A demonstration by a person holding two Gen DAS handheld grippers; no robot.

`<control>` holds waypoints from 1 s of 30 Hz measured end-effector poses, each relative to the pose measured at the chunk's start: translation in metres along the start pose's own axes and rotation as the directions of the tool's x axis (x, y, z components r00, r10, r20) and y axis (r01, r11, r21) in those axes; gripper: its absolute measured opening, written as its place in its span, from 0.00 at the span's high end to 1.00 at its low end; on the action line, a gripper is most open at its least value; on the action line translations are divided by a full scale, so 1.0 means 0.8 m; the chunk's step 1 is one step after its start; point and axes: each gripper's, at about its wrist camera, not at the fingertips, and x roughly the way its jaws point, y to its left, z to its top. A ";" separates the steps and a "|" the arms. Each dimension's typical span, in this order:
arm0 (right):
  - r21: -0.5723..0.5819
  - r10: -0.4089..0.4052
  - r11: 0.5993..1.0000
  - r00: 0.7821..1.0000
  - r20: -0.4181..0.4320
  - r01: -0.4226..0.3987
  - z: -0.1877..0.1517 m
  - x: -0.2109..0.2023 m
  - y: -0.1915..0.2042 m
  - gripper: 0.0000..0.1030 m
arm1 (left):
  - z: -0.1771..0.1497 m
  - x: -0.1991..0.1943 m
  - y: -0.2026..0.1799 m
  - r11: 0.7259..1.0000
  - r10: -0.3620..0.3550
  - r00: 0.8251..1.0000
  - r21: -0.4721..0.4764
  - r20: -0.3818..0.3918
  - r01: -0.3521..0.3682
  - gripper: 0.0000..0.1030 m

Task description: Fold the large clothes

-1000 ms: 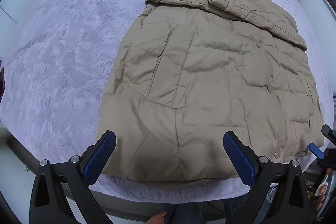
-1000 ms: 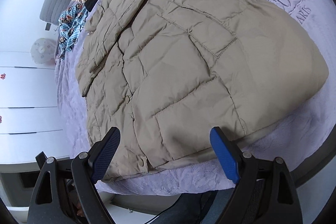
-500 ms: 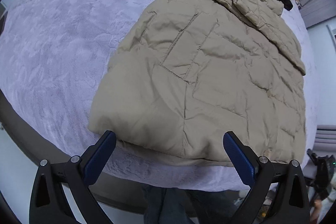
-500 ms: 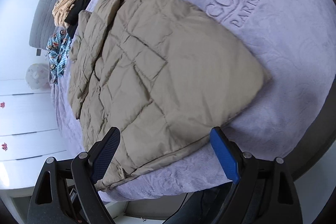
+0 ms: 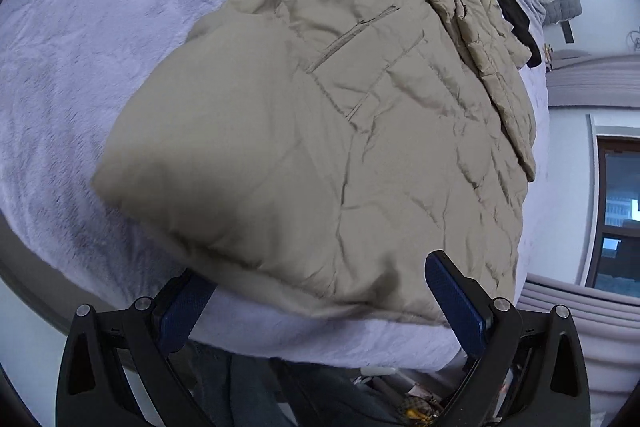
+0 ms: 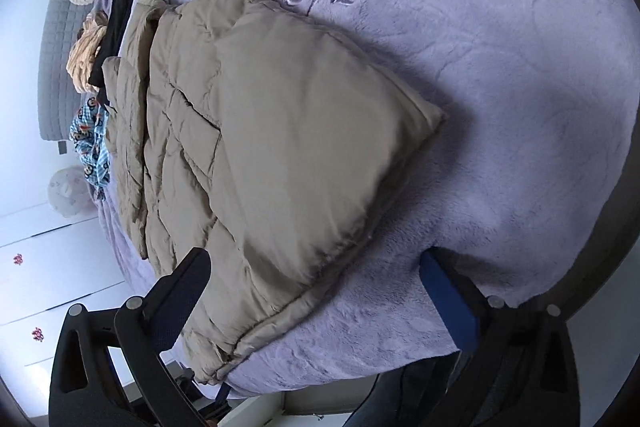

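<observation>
Jacket [image 5: 320, 131] lies at the bed's [image 6: 500, 107] near edge, sleeves seemingly folded in. Crosswise fold remains. Left gripper [image 5: 320, 303] and right gripper [image 6: 320, 295] gape wide, empty.

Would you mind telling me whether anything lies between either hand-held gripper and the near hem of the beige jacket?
Nothing visible does. The left hand-held gripper is open right at the beige jacket hem. The right hand-held gripper is open over its near corner, with only the lilac blanket between.
</observation>
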 end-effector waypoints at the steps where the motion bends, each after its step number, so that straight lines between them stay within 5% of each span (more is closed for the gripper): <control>1: -0.004 0.007 1.000 1.000 0.001 -0.007 0.003 0.002 0.004 0.00 | 0.008 0.002 -0.006 1.000 -0.013 1.000 0.006 0.011 0.013 0.01; 5: 0.016 0.049 0.999 0.999 0.009 -0.049 0.009 0.001 0.008 0.00 | 0.034 0.004 -0.025 0.999 -0.046 0.998 0.014 0.049 0.046 0.01; 11: 0.080 0.156 0.984 0.987 0.027 -0.158 0.000 -0.013 0.006 0.00 | 0.054 -0.001 -0.038 0.998 -0.045 0.998 0.052 0.043 0.043 0.37; 16: 0.094 0.112 0.989 0.993 0.026 -0.114 0.002 0.005 0.016 0.00 | 0.058 -0.001 -0.033 0.997 -0.031 0.999 0.078 0.017 0.030 0.37; 23: -0.023 0.366 0.930 0.930 0.010 -0.366 -0.002 0.002 0.089 0.00 | 0.057 0.011 -0.021 0.995 0.000 0.999 0.099 -0.034 0.003 0.36; 27: -0.096 0.246 0.964 0.969 -0.016 -0.246 -0.007 0.012 0.102 0.00 | 0.056 0.021 -0.013 0.995 0.009 0.998 0.097 -0.066 -0.003 0.36; 30: -0.044 0.144 0.989 0.989 -0.024 -0.145 -0.012 0.028 0.078 0.00 | 0.055 0.021 -0.010 0.996 -0.001 0.998 0.094 -0.063 0.007 0.40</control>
